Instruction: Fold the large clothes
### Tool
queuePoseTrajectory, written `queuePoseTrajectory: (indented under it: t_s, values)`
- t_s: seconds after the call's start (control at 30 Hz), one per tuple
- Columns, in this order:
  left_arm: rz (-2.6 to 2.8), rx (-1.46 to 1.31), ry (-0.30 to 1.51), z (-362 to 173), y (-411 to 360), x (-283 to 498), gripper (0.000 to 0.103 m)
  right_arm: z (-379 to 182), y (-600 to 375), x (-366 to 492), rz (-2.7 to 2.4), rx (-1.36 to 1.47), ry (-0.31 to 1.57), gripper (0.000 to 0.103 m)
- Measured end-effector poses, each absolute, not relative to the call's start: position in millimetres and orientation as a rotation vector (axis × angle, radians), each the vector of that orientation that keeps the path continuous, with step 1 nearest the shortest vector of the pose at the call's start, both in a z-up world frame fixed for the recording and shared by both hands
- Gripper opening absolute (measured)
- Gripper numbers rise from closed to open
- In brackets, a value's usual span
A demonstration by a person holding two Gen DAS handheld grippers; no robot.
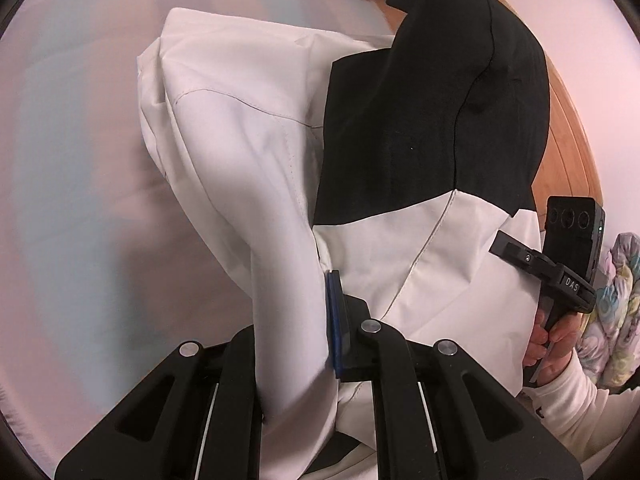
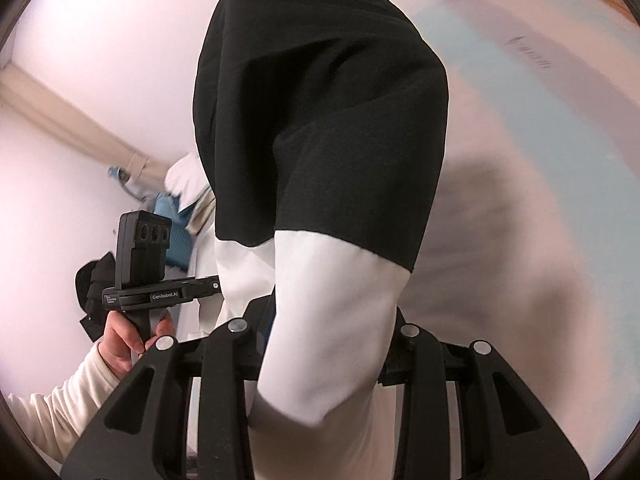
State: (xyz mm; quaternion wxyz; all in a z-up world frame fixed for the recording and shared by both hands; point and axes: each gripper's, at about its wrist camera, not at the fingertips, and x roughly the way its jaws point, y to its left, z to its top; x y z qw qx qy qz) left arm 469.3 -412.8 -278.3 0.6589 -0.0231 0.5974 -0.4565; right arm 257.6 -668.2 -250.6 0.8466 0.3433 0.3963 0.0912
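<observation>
A large white garment with black panels [image 1: 248, 128] hangs lifted off the pink bed sheet [image 1: 80, 160]. My left gripper [image 1: 320, 320] is shut on a bunch of its white cloth; one blue-padded finger [image 1: 334, 320] shows, the other is hidden under the fabric. In the right wrist view the same garment [image 2: 320, 120] hangs in front, black above and white below. My right gripper [image 2: 328, 344] is shut on the white part, and the cloth covers both fingertips. The other hand-held gripper shows in the left wrist view [image 1: 560, 276] and in the right wrist view [image 2: 148, 276].
The pink and pale blue sheet [image 2: 520, 160] lies below. A wooden bed frame [image 1: 572, 128] runs along the right. A patterned quilt [image 1: 612, 300] is bunched at the far right. A pile of blue and white clothes [image 2: 176, 216] lies at the left.
</observation>
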Motion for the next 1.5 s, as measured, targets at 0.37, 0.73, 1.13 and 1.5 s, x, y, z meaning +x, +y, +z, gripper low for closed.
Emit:
queuePoseTrajectory:
  t_s: [0.37,0.73,1.13,1.5]
  values:
    - [-1.067,0.053,1.338,-337,-689,412,0.008,-280,-923,185,0.004,0.700,0.934,0.033]
    - [-0.977,0.116,1.373,-415,-762,408,0.009,-359,-981,192,-0.047,0.722,1.045,0.033]
    - [-0.958,0.017,1.352,-443,-777,398,0.008,-356,-965,190,-0.088,0.688,1.028,0.033]
    - [-0.989,0.021,1.314,-475,-759,399,0.008,-370,-1021,175,-0.140,0.655,1.009,0.033]
